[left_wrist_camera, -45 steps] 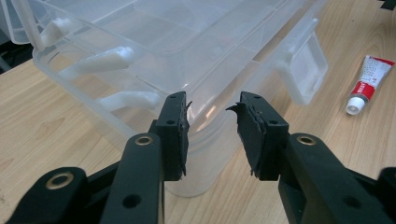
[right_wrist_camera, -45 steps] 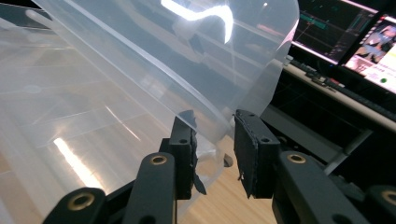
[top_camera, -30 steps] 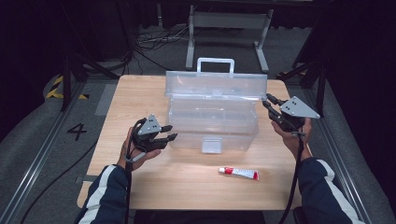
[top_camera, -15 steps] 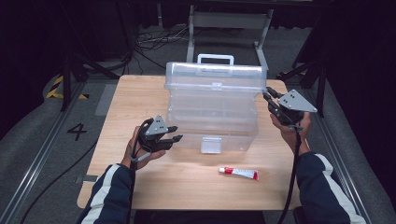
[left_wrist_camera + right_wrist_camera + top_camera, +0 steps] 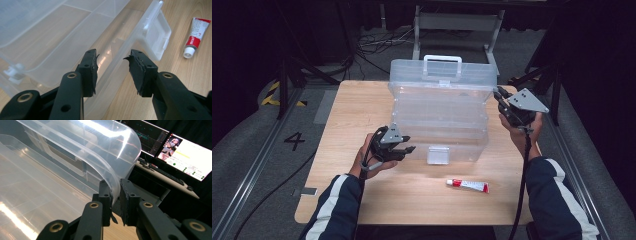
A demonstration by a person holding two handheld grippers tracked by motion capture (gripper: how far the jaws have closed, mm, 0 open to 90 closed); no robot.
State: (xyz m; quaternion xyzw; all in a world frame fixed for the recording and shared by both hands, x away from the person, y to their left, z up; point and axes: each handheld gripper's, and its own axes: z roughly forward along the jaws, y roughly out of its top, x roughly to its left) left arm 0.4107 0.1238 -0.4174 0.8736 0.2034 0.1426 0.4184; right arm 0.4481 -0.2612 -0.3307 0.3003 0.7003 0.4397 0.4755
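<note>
Nearest the person's edge of the wooden table (image 5: 362, 105) there's a small red-and-white tube (image 5: 467, 185) lying flat, well apart from both hands. Just behind it sits the clear plastic toolbox (image 5: 439, 117), see-through all over, with its latch flap (image 5: 437, 155) on the front wall and a white carry handle (image 5: 442, 66) on the raised lid. The left gripper (image 5: 112, 61) hovers beside the box's front-left corner, jaws spread apart with nothing between them. Over on the right, the right gripper (image 5: 115, 192) is pinching the curved edge of the lid (image 5: 95, 147). Farther back, past the table, lit monitors (image 5: 175, 150) glow in the dark.
</note>
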